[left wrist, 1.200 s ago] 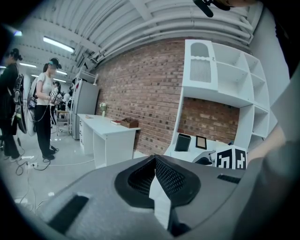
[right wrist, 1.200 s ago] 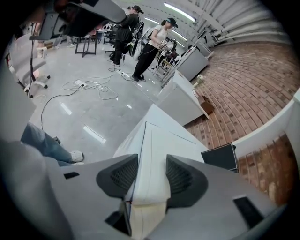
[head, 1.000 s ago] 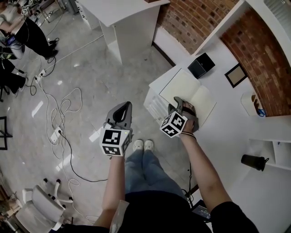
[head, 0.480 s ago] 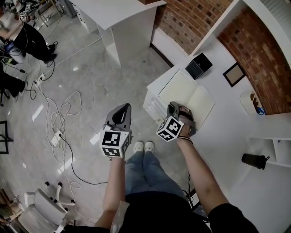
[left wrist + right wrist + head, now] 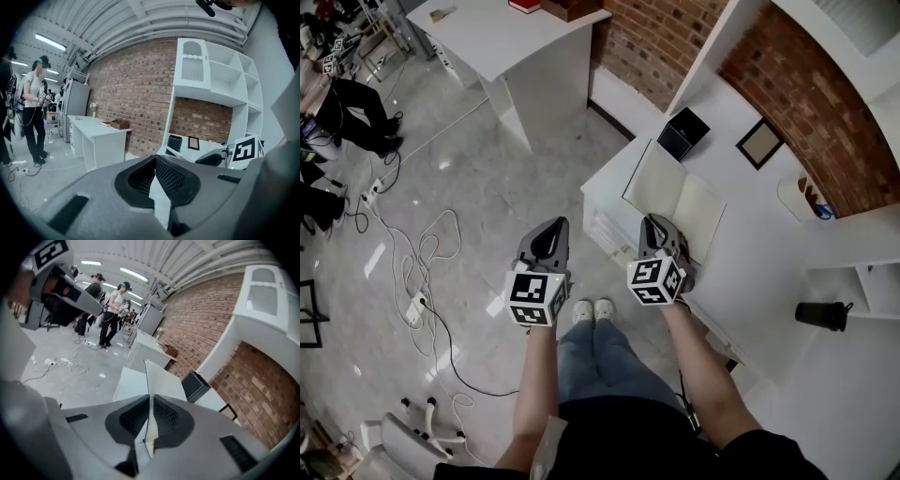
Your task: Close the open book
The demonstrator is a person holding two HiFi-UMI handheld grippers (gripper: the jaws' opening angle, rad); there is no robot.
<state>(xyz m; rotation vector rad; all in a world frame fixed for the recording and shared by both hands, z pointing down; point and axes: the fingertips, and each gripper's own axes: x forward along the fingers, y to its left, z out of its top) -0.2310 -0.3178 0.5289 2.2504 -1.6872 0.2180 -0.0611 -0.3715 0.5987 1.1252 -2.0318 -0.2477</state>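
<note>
The open book (image 5: 698, 214) lies with cream pages on the white shelf-desk (image 5: 741, 272), near its left corner. My right gripper (image 5: 653, 225) sits at the book's near edge. Its jaws have just been closing and are shut on a thin leaf of the book (image 5: 148, 380), which stands edge-on between the pads (image 5: 164, 416) and rises from the flat pages (image 5: 127, 383). My left gripper (image 5: 549, 236) hangs over the floor left of the desk, well apart from the book. The tips of the left gripper (image 5: 154, 158) meet with nothing between them.
A black box (image 5: 682, 133) and a small picture frame (image 5: 757, 145) stand beyond the book. A pen holder (image 5: 806, 197) and a black cup (image 5: 821, 315) are to the right. A second white desk (image 5: 516, 47) stands farther off, cables (image 5: 422, 272) cross the floor, and people (image 5: 352, 103) stand at the left.
The right gripper has shut on a leaf at the book's near edge, rolled upright and lifted it. The left gripper has shifted slightly toward the desk.
</note>
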